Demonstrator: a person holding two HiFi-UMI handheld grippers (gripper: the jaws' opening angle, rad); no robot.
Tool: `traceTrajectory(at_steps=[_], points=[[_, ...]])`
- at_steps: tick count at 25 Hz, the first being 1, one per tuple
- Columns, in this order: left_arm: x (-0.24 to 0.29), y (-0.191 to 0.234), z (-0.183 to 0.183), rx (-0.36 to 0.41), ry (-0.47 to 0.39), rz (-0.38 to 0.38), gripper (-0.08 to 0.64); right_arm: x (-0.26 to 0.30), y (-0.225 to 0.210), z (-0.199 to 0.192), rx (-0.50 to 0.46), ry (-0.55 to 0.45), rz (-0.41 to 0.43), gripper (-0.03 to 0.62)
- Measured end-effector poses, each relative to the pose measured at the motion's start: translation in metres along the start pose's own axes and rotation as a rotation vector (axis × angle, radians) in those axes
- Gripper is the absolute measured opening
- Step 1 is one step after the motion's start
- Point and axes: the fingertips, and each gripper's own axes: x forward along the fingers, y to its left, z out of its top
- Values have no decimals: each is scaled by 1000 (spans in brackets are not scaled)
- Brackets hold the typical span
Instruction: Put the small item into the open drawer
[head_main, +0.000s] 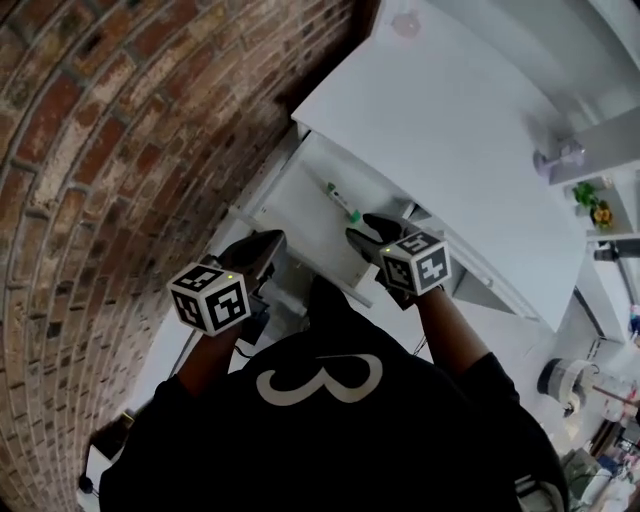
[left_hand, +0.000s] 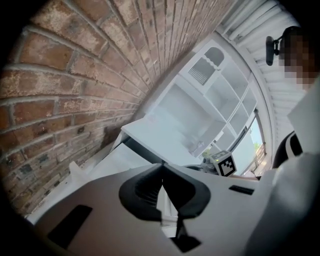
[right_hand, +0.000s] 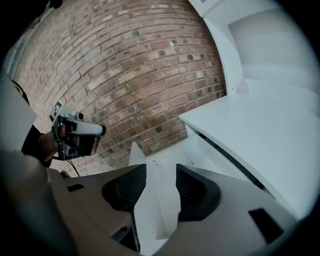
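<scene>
- Looking steeply down, the head view alone shows the small green-and-white tube-shaped item (head_main: 343, 203). It lies on the floor of the open white drawer (head_main: 295, 205), towards the right side, and neither gripper touches it.
- In the head view the left gripper (head_main: 276, 240) hangs over the lower left edge of the drawer. The right gripper (head_main: 362, 230) is just below and right of the item.
- Only the left gripper view shows that the two black pads of the left gripper (left_hand: 161, 169) meet at their tips, with nothing between them. The item does not appear there.
- Only the right gripper view shows that the pads of the right gripper (right_hand: 160, 170) stand apart, with just bare white drawer in the gap. I cannot make out the item in this view.
- The flat white desk top (head_main: 450, 130) covers the back of the drawer, and its front edge runs near the item on the upper right.
- The red-brown brick wall (head_main: 120, 120) stands close along the left side of the drawer, so the open room is the middle of the drawer floor.
- A white shelf unit (left_hand: 210, 95) shows behind the desk in the left gripper view, together with the marker cube (left_hand: 223, 163) of the right gripper.
- A pale pink round spot (head_main: 405, 25) sits on the far part of the desk top, well apart from the drawer.
</scene>
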Motion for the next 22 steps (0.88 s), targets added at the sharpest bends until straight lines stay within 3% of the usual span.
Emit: traceTrajectory(at_steps=[9, 15, 22], points=[[-32, -54, 6, 82, -39, -92, 2, -76, 70, 31, 64, -218, 118, 36], [-48, -82, 1, 145, -55, -133, 2, -114, 108, 35, 86, -348, 187, 9], [-58, -112, -9, 188, -51, -190, 2, -138, 125, 30, 23, -404, 143, 9]])
